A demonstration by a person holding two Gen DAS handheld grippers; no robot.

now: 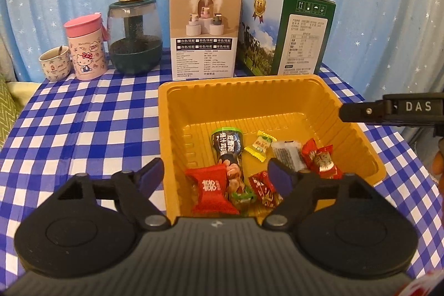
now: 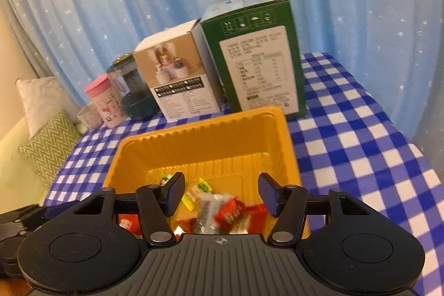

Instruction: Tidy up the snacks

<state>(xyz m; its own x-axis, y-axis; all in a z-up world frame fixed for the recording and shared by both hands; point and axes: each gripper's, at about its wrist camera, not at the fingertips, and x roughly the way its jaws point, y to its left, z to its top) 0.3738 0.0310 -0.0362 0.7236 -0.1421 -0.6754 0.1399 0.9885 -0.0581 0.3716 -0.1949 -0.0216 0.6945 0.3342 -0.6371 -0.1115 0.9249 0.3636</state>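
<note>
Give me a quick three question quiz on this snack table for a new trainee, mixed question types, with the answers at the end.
1. True or false: the yellow tray holds wrapped snacks.
2. Multiple choice: what stands directly beside the small patterned cup? A) green carton B) pink-lidded Hello Kitty cup C) yellow tray
3. Short answer: is either the left gripper or the right gripper clamped on a snack?

Key
1. True; red, yellow and clear-wrapped pieces plus a long dark nut packet lie inside.
2. B, the pink-lidded Hello Kitty cup.
3. No; both sets of jaws stand open over the tray, gripping nothing.
</note>
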